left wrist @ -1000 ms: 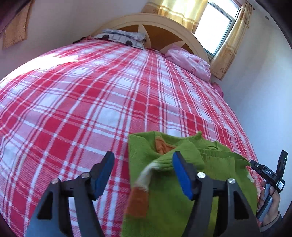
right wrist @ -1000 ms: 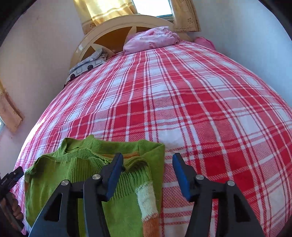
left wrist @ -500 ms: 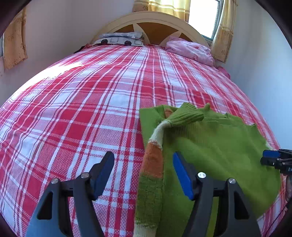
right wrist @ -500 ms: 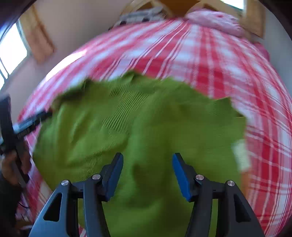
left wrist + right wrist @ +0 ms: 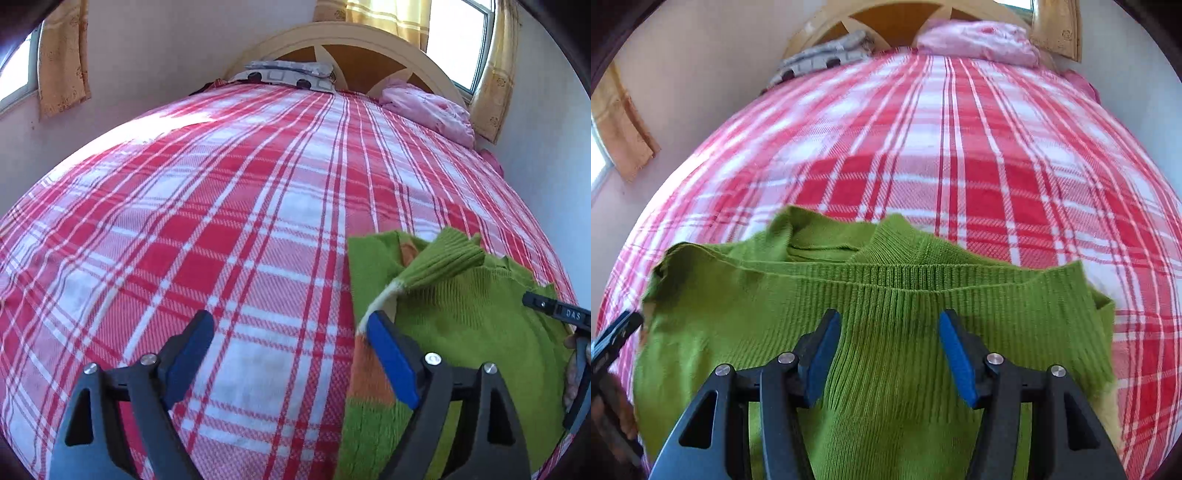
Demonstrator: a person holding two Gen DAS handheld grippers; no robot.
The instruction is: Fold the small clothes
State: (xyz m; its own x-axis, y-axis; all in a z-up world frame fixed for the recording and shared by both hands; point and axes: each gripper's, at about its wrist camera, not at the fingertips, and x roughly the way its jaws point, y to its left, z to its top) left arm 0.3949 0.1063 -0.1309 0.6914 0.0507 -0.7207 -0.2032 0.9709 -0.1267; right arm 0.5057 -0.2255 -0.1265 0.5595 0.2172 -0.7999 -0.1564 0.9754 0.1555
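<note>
A small green knit sweater (image 5: pixel 886 332) lies on the red-and-white plaid bed (image 5: pixel 960 155). In the left wrist view the sweater (image 5: pixel 480 317) is at the lower right, with one sleeve (image 5: pixel 439 266) striped white and orange folded across its body. My left gripper (image 5: pixel 291 350) is open and empty over the bedspread, its right finger at the sweater's left edge. My right gripper (image 5: pixel 888 347) is open and empty just above the sweater's ribbed middle. The other gripper shows at each view's edge.
A wooden headboard (image 5: pixel 347 40) stands at the far end. A grey patterned pillow (image 5: pixel 288 74) and a pink pillow (image 5: pixel 432 107) lie there. Walls and curtained windows (image 5: pixel 62 55) surround the bed. The plaid bedspread (image 5: pixel 184 221) stretches left of the sweater.
My left gripper has shifted left, off the sleeve and over the bedspread. My right gripper has swung left over the sweater's body. Both stay open.
</note>
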